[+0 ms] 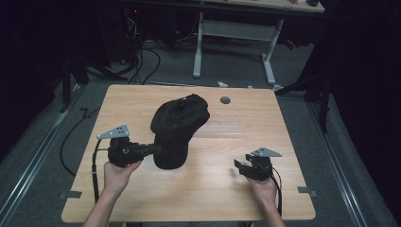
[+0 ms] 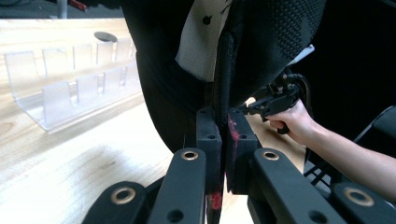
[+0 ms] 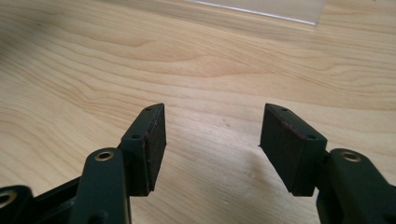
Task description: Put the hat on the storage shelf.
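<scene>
Spreading across the scene, the wooden surface (image 1: 208,189) carries a clear plastic rack (image 2: 70,88) with empty slots at its far side. A black cap (image 1: 177,127) hangs above the surface's middle, its edge pinched in the left claw (image 1: 153,150). Near right, the right claw (image 3: 212,140) sits low with jaws wide apart, gripping nothing.

Left gripper (image 1: 152,150) clamped closed; right gripper (image 3: 212,140) spread wide.

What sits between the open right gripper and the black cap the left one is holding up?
Nothing visible. In the high view, bare wooden table separates the right gripper from the black cap, which the left gripper pinches at its edge.
</scene>
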